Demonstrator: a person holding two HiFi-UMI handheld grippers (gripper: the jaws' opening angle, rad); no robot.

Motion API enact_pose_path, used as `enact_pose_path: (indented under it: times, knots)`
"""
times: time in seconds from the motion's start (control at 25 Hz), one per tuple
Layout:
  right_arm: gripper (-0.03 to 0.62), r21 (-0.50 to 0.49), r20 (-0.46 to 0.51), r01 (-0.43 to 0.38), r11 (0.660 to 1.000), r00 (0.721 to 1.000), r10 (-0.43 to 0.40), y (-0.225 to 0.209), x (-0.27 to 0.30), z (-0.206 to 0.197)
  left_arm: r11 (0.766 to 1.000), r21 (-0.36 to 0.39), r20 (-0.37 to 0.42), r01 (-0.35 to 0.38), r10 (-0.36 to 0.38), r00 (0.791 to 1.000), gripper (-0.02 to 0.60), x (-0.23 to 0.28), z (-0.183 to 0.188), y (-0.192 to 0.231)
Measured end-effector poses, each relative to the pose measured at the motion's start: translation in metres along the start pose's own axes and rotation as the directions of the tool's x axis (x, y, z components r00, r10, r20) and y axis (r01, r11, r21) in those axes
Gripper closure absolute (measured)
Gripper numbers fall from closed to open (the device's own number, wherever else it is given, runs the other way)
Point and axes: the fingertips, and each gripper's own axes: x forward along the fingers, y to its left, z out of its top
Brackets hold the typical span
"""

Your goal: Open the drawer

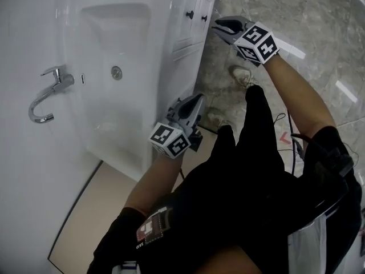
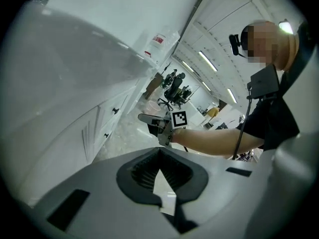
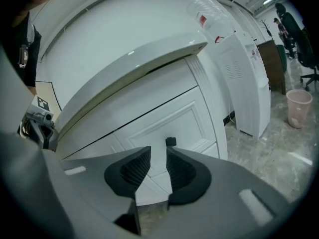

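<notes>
The white vanity (image 1: 188,39) has panelled drawer fronts (image 3: 164,116) with small black knobs (image 1: 189,14). My right gripper (image 1: 217,27) is close in front of them, a little to their right. In the right gripper view its jaws (image 3: 158,153) stand a little apart with nothing between them. One black knob (image 3: 171,142) sits just beyond the tip of the right-hand jaw. My left gripper (image 1: 198,100) hangs lower by the vanity's near corner. Its fingertips (image 2: 159,151) meet and hold nothing. The left gripper view also shows the right gripper (image 2: 145,119) near the knobs (image 2: 115,111).
A white basin (image 1: 114,67) with a chrome tap (image 1: 48,93) fills the vanity top. A water dispenser (image 3: 244,83) and a pink bin (image 3: 298,107) stand past the vanity on the marble floor. The person's shoes (image 1: 242,76) are beside the cabinet. Office chairs (image 2: 174,88) are far off.
</notes>
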Motion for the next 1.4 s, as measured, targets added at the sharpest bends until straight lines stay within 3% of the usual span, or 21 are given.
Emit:
enact_pose_path:
  times: [0.4,0.72,1.16,1.28,1.4]
  knots:
    - [0.443,0.045,0.013,-0.069,0.997,0.998,0.068,-0.021,0.067,0.001,0.998,-0.027,0.015,-0.062,0.062,0.998,0.594,0.022,-0.016,0.042]
    - [0.398,0.062,0.009,-0.080,0.995,0.997,0.080,-0.033,0.099,-0.002,0.997,-0.040,0.014,-0.067,0.067,0.998,0.594,0.030,-0.026,0.052]
    - [0.404,0.036,-0.018,-0.067,0.997,0.998,0.068,-0.037,0.127,-0.002,0.997,-0.056,0.030,-0.057,0.059,0.998,0.594,0.035,-0.023,0.058]
    - [0.456,0.030,-0.025,-0.041,0.999,0.999,0.042,-0.041,0.127,-0.002,0.997,-0.057,0.028,-0.055,0.057,0.998,0.594,0.033,-0.024,0.058]
    - [0.463,-0.004,-0.047,-0.032,0.999,0.998,0.032,-0.041,0.127,-0.003,0.997,-0.059,0.030,-0.049,0.051,0.998,0.594,0.032,-0.024,0.056]
